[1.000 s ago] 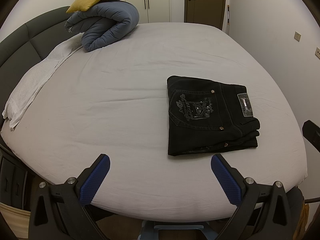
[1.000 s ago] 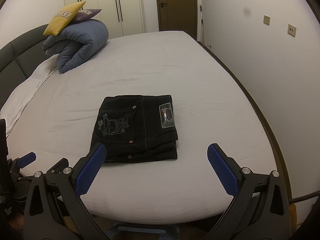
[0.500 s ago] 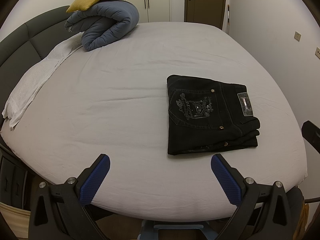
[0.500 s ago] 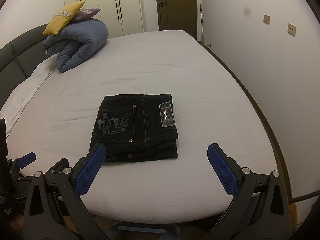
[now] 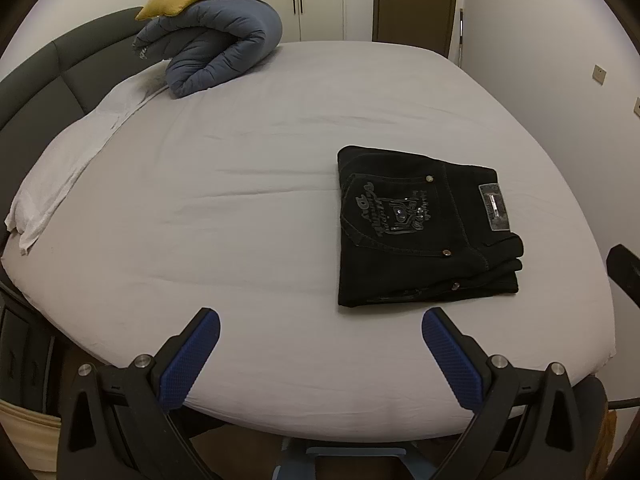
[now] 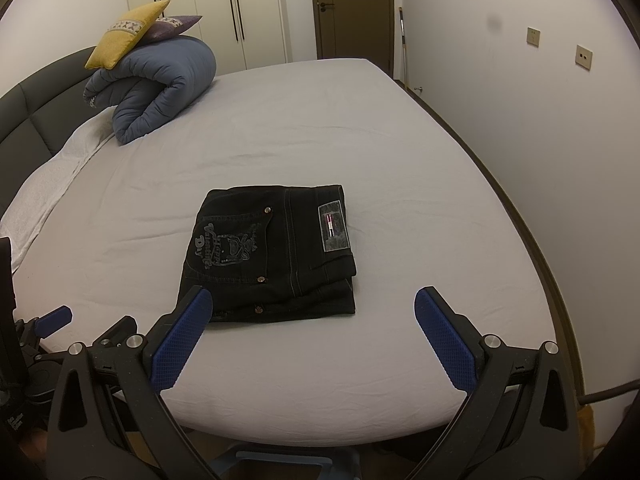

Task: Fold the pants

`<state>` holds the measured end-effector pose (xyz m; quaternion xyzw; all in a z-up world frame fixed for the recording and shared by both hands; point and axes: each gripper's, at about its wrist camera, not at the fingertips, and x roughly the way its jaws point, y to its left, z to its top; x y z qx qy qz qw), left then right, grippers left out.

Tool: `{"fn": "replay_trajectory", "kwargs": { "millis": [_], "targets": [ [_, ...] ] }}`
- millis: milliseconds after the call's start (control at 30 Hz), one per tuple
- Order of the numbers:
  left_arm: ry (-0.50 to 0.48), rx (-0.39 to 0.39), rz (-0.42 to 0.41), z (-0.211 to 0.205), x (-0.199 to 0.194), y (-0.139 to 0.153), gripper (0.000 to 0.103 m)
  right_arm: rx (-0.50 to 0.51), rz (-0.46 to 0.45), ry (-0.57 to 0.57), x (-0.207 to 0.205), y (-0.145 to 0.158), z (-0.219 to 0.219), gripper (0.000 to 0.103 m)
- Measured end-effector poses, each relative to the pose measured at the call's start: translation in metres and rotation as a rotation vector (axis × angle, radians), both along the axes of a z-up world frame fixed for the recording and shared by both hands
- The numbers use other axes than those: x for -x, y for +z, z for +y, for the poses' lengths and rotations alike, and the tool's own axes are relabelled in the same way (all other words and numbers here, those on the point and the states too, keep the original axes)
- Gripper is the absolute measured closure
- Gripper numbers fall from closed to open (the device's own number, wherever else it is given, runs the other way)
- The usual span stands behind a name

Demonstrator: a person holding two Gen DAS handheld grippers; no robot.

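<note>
Not much is hidden here, but a few bits are hard to read. The right gripper (image 6: 312, 312) has one blue textured pad (image 6: 180, 340) sitting in front of the near left corner of the folded black denim pants (image 6: 272, 256), so that corner is covered in the right wrist view. The pocket embroidery is readable only in part, and the patch on the waistband is too small to make out. In the left wrist view a dark piece at the right edge is cut off, can't tell what it is.

The pants (image 5: 424, 228) lie flat on the grey-sheeted bed (image 5: 240, 220), on its near part, back pocket facing up. The bundle is nearly square, slightly longer across the bed, waistband end toward the wall side, stacked layers showing at the near edge.

The left gripper (image 5: 320, 344) and the right one both hover over the near bed edge, fingers spread wide, holding nothing, clear of the pants.

A rolled blue quilt (image 6: 156, 88) with a yellow cushion (image 6: 128, 34) sits far back.
</note>
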<state>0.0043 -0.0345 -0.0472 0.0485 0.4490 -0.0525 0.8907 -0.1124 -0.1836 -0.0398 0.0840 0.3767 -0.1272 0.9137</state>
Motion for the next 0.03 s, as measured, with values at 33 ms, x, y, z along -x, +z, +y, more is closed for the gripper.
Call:
{"fn": "replay_trajectory", "kwargs": {
  "millis": [33],
  "targets": [
    [0.001,0.0,0.0,0.0007,0.0002,0.0001,0.0,0.0,0.0,0.0,0.0006,-0.0009,0.0009,0.0]
  ]
}}
